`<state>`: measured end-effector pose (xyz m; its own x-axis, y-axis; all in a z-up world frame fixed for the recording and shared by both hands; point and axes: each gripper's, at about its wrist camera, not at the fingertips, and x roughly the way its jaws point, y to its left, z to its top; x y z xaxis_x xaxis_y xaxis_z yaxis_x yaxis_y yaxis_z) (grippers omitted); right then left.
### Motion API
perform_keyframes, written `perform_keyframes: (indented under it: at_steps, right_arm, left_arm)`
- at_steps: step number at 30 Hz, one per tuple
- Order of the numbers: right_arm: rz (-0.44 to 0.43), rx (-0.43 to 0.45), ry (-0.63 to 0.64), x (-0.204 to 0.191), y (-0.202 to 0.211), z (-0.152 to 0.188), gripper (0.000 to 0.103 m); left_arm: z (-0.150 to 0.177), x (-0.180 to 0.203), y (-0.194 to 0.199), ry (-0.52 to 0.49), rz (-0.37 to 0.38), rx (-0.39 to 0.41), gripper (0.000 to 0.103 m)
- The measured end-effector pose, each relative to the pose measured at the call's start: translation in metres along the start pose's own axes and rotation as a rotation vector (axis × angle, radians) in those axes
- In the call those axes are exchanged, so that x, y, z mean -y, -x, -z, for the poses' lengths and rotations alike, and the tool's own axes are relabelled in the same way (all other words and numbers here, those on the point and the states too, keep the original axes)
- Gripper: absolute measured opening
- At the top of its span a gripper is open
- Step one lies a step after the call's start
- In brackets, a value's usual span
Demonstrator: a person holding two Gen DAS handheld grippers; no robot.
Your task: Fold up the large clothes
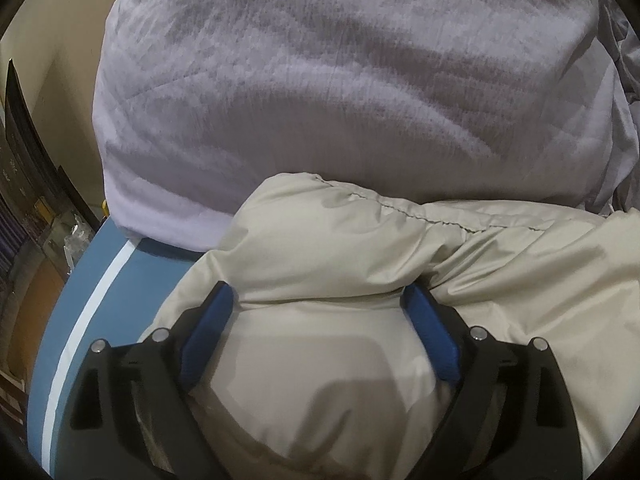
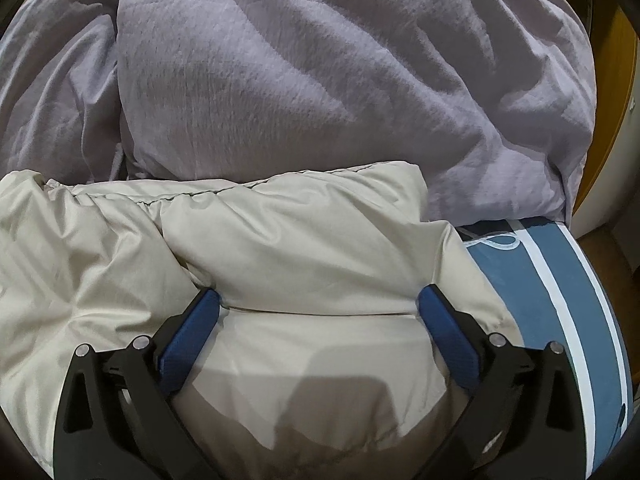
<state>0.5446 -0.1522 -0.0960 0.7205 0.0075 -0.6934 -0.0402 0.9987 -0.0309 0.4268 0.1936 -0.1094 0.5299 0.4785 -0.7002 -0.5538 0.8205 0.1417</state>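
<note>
Here, in the left wrist view, the blue bed sheet [image 1: 100,280] with its white stripe runs to the bed's left edge, dark shelves [image 1: 28,184] beyond. The left claw [image 1: 320,300] gapes wide over the beige padded jacket [image 1: 340,248], gripping nothing; lilac bedding [image 1: 340,80] is piled behind.

In the right wrist view, the right claw [image 2: 320,300] likewise spreads wide and empty over the jacket [image 2: 280,240]. Striped sheet [image 2: 560,300] shows bare to the right, a wooden panel [image 2: 616,100] past the edge.

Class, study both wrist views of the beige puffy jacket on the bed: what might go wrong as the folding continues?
1. Both the left gripper and right gripper stand open over the beige jacket; its slick, puffy fabric may slip or spring back.
2. The lavender duvet lies bunched right behind the jacket, so fingers could snag it.
3. The jacket lies near the blue sheet edge and might slide off.
</note>
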Motion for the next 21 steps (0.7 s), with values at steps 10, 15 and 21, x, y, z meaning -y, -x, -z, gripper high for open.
perform_keyframes:
  at_steps: [10, 15, 21]
  right_arm:
    - [-0.031, -0.006, -0.013, 0.009, -0.014, -0.002, 0.102]
    - [-0.030, -0.078, -0.053, 0.020, 0.006, -0.009, 0.102]
    - [0.022, -0.063, -0.148, 0.076, 0.049, 0.006, 0.102]
  left_arm:
    - [-0.001, -0.002, -0.004, 0.008, 0.007, -0.027, 0.090]
    - [-0.003, -0.018, 0.025, 0.037, 0.030, -0.068, 0.089]
    - [0.011, -0.065, 0.066, 0.067, 0.013, -0.054, 0.089]
